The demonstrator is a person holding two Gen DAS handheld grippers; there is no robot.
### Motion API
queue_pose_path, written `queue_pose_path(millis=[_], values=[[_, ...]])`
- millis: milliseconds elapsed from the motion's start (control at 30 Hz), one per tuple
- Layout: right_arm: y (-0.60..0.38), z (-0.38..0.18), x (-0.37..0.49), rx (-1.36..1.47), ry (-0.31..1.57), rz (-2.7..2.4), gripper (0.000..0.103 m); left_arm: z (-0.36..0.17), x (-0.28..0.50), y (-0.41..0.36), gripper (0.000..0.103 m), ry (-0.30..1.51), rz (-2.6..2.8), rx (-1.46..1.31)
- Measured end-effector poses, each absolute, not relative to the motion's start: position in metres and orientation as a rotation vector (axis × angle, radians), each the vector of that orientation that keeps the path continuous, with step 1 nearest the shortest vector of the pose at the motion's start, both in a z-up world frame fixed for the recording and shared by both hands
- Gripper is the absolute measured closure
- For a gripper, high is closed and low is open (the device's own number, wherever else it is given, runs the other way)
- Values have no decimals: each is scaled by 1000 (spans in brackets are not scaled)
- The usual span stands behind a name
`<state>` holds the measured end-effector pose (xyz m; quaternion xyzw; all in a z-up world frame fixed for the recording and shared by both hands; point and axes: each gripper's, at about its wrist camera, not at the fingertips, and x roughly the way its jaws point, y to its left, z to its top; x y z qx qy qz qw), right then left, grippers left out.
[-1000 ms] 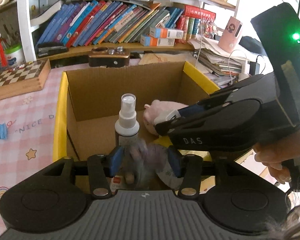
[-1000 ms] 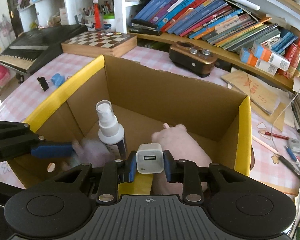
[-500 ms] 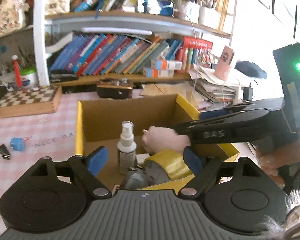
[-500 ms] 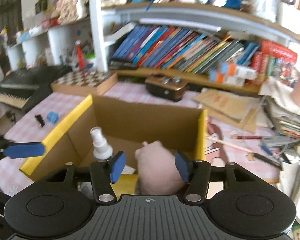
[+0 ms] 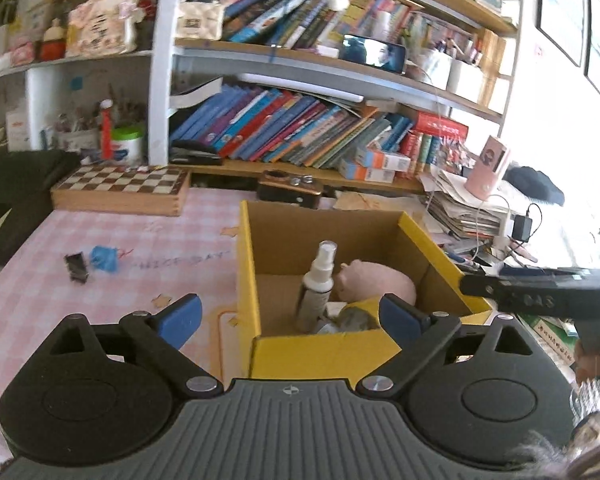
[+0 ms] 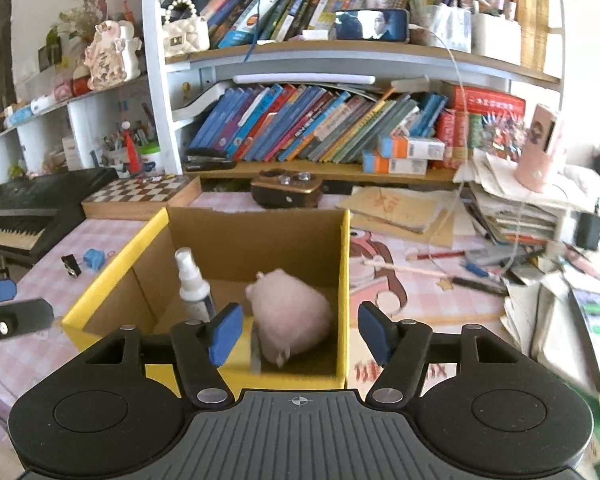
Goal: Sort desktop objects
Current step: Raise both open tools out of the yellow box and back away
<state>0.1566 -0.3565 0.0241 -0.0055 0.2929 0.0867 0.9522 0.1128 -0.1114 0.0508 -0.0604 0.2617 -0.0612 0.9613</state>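
Observation:
A yellow-rimmed cardboard box (image 5: 320,344) (image 6: 345,280) stands on the pink checked desk. Inside it stand a white spray bottle (image 5: 318,284) (image 6: 192,280), a pink plush toy (image 5: 376,284) (image 6: 292,320) and a grey furry item (image 5: 354,320) by a yellow flap. My left gripper (image 5: 290,316) is open and empty, held above the box's near side. My right gripper (image 6: 300,336) is open and empty, also above the box's near edge. The right gripper's body shows at the right of the left wrist view (image 5: 540,296).
A blue clip (image 5: 104,258) (image 6: 93,259) and a black binder clip (image 5: 77,266) (image 6: 71,266) lie on the desk left of the box. A chessboard box (image 5: 124,188), a brown radio (image 6: 286,190), bookshelves, a keyboard (image 6: 20,216), and paper stacks, pens and a phone (image 6: 596,316) surround it.
Both grippers opened and let go: the left released the grey furry item, the right the white charger, into the box. Both then pulled up and back from the box.

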Motion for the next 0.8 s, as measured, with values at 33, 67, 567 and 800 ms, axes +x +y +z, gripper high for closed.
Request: queue_pose_path(millis=[33, 67, 567, 800], values=[[-355, 23, 152, -11, 599, 170, 38, 49, 110, -107, 7, 532, -123, -128], [-352, 22, 147, -9, 603, 161, 37, 48, 106, -103, 7, 536, -125, -131], [-299, 1, 72, 64, 672, 42, 37, 22, 54, -63, 7, 576, -212, -19], [-265, -9, 42, 74, 711, 26, 37, 17, 38, -34, 7, 604, -228, -28]])
